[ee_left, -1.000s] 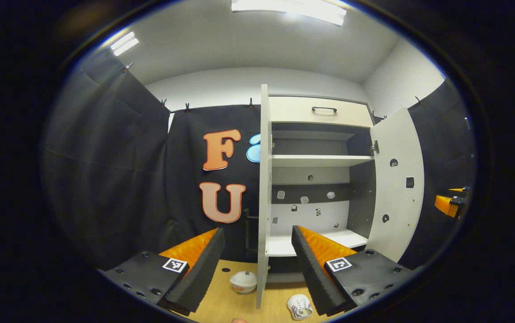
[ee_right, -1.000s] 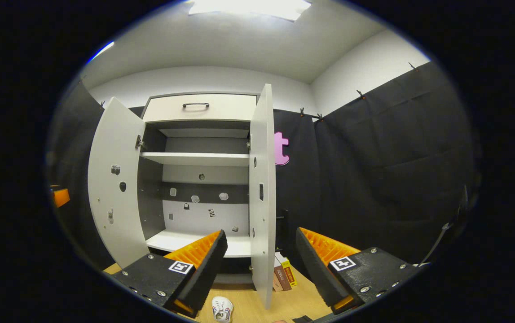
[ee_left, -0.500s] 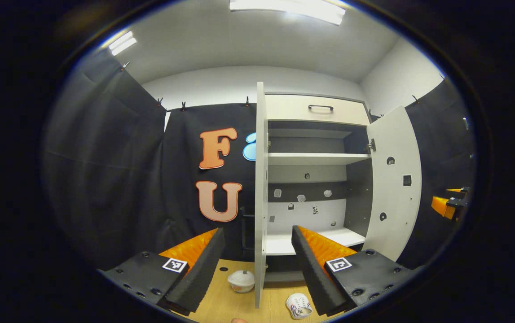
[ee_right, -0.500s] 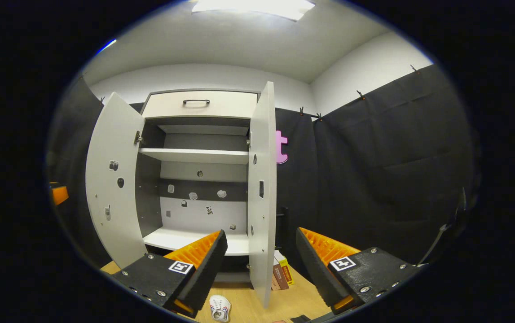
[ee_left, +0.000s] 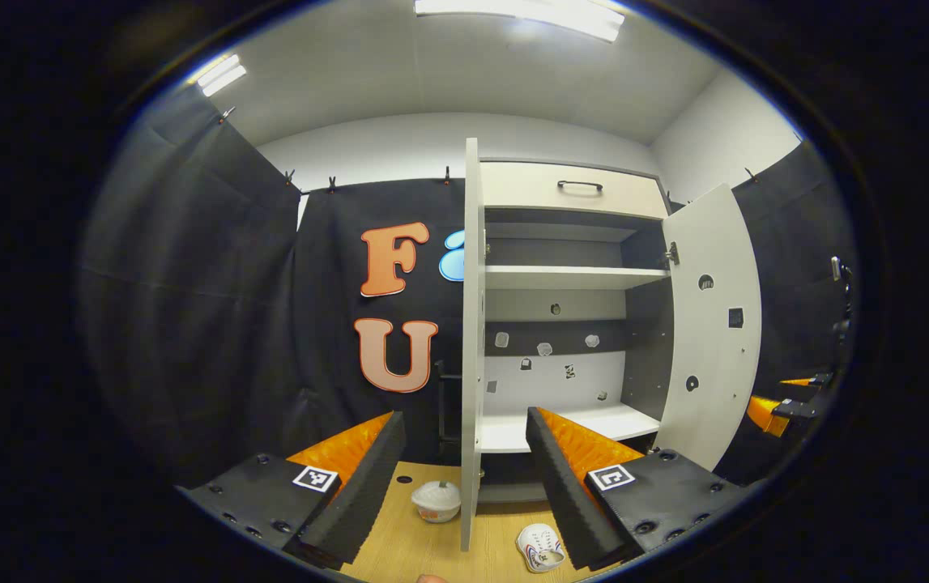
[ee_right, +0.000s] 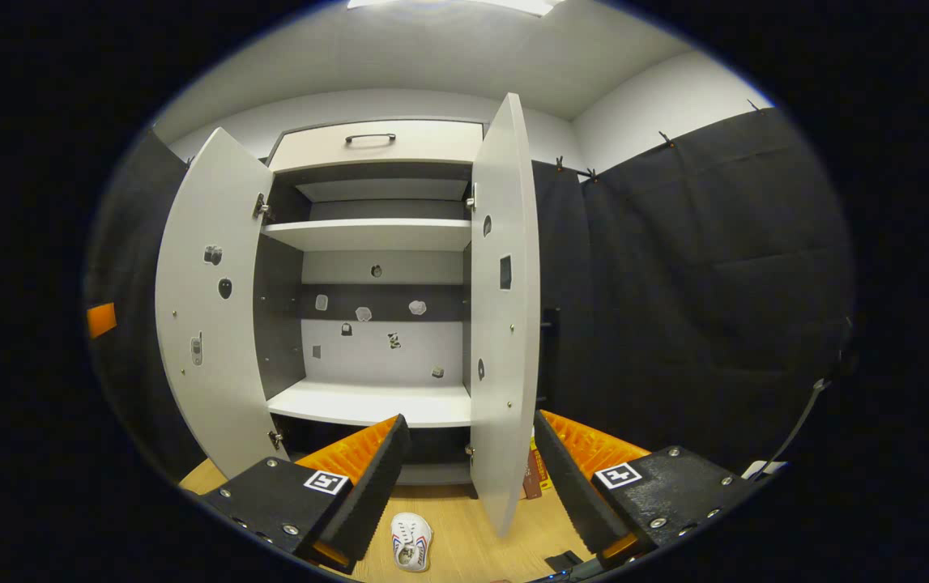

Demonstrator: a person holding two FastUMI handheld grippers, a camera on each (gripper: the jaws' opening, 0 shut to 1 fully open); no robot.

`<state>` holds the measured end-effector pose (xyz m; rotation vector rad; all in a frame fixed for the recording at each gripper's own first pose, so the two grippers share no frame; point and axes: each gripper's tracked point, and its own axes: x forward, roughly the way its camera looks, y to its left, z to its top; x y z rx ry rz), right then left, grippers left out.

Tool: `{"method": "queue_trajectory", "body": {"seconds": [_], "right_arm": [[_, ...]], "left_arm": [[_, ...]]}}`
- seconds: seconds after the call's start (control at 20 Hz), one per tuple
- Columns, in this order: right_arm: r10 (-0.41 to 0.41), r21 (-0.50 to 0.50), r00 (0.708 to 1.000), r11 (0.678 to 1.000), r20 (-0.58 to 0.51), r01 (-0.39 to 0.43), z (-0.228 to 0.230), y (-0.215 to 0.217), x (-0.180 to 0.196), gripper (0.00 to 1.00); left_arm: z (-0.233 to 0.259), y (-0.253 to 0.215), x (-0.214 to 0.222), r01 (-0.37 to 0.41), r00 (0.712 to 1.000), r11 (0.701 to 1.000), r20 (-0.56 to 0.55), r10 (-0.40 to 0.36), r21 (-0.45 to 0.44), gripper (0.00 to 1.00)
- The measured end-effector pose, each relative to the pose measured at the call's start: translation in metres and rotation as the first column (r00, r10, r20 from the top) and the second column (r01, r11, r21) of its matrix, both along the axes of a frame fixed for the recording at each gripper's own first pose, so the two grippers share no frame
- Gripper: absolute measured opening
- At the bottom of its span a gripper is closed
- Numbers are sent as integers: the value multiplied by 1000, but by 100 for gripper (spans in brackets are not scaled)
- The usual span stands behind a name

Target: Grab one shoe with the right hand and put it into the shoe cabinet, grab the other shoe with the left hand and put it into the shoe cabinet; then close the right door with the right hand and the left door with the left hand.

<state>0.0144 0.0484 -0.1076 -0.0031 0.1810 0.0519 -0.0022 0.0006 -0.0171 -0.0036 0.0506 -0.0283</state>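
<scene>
Right gripper [ee_right: 464,478] advanced toward cabinet [ee_right: 375,146] since earlier frames; cabinet larger, shoe [ee_right: 411,541] nearer. Left gripper [ee_left: 464,478] nearly unchanged. Both jaws wide, empty. Shoe on wooden floor [ee_right: 464,534] between right fingers. Left gripper view: shoe [ee_left: 539,547] by right finger, white bowl [ee_left: 436,500] beyond left door [ee_left: 471,340]. Right gripper view: books [ee_right: 535,474] behind right door [ee_right: 504,324]. Both doors open, shelves bare.

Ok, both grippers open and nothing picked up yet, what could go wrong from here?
The white shoe lies on the floor close to the right door's lower edge, so the right gripper could bump that door reaching down. The left gripper points straight at the left door's edge.
</scene>
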Motion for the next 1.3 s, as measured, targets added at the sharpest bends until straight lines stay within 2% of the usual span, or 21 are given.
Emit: {"method": "queue_trajectory", "body": {"seconds": [0.3, 0.45, 0.75, 0.95, 1.3], "right_arm": [[45, -3, 989, 999, -140, -45, -92, 32, 4, 95], [19, -24, 980, 999, -198, -24, -144, 36, 11, 95], [13, -73, 956, 997, -292, -36, -249, 48, 16, 95], [34, -116, 927, 990, -373, -83, -323, 55, 16, 95], [52, -139, 846, 979, -531, -147, -423, 63, 16, 90]], "left_arm": [[-9, 18, -5, -38, 999, 999, -18, 38, 12, 97], [-15, 28, -8, -60, 998, 998, -30, 61, 20, 97], [-25, 47, -15, -115, 992, 993, -48, 117, 36, 96], [-32, 63, -19, -155, 985, 985, -63, 159, 70, 96], [-39, 87, -29, -228, 969, 968, -72, 236, 108, 97]]}}
